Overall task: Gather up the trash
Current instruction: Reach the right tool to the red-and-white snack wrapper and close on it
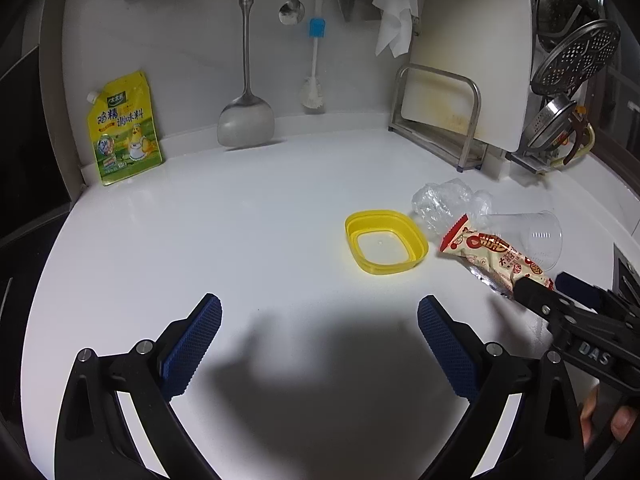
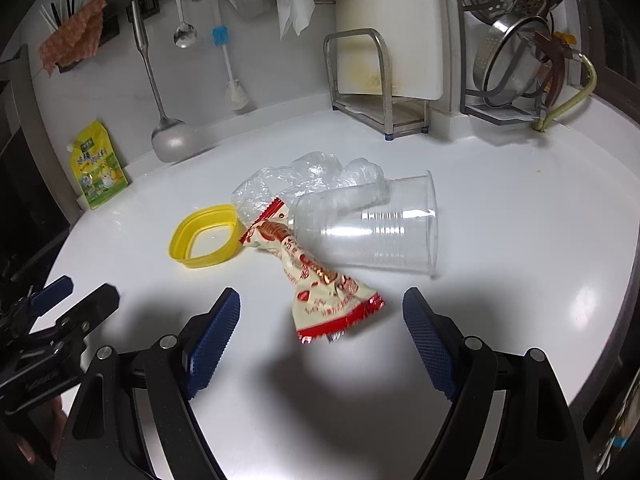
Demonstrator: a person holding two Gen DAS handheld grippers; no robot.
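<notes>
Spreading across the white counter (image 2: 520,208), the trash lies in one group near its middle: a clear plastic cup (image 2: 372,228) on its side, crumpled film (image 2: 304,176) behind it, a yellow lid (image 2: 204,236) beside, and the snack wrapper (image 2: 320,284) in front. The right gripper (image 2: 322,328) is spread wide, its pads on both sides of the wrapper's near end. I think it should lower until the pads almost reach the counter, then press together on the flat sealed edge, away from the cup. The left gripper (image 1: 320,344) is also spread, holding nothing.
</notes>
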